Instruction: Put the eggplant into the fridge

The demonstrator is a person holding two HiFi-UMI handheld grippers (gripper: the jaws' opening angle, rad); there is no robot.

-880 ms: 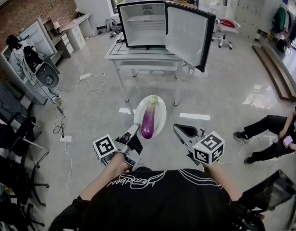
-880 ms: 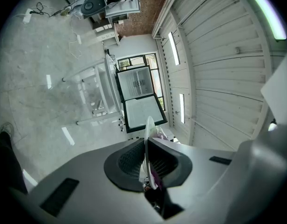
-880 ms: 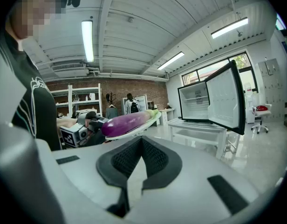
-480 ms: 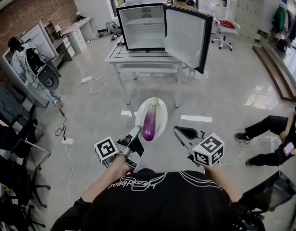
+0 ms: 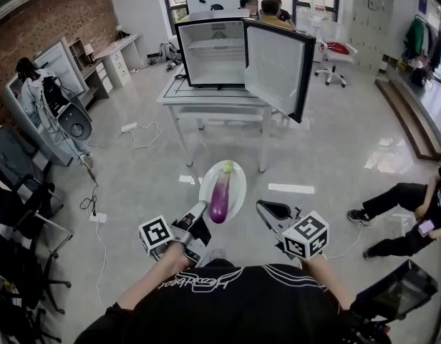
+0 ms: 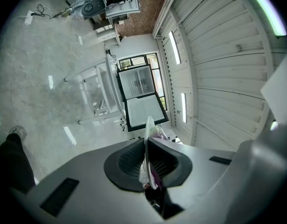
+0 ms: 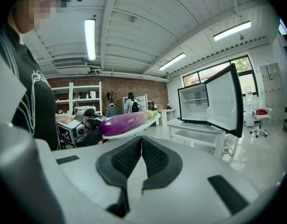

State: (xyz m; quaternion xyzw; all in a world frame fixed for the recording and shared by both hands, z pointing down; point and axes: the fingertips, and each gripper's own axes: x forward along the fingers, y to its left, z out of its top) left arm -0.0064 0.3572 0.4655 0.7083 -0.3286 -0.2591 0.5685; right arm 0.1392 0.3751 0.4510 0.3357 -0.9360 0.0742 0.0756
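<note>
Slick, firm-ish eggplant loose on plate pinched at rim by left gripper, right gripper pressed together, empty; probably rolls, so best grabbed mid-body, gently.

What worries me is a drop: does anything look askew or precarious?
Nothing is spilled or damaged. One oddity: the left gripper pinches the plate by its near rim only, in mid-air, with the eggplant lying loose on it.

right gripper seen with jaws pressed together low at centre, eggplant laid on plate left of centre, open fridge at right
</note>
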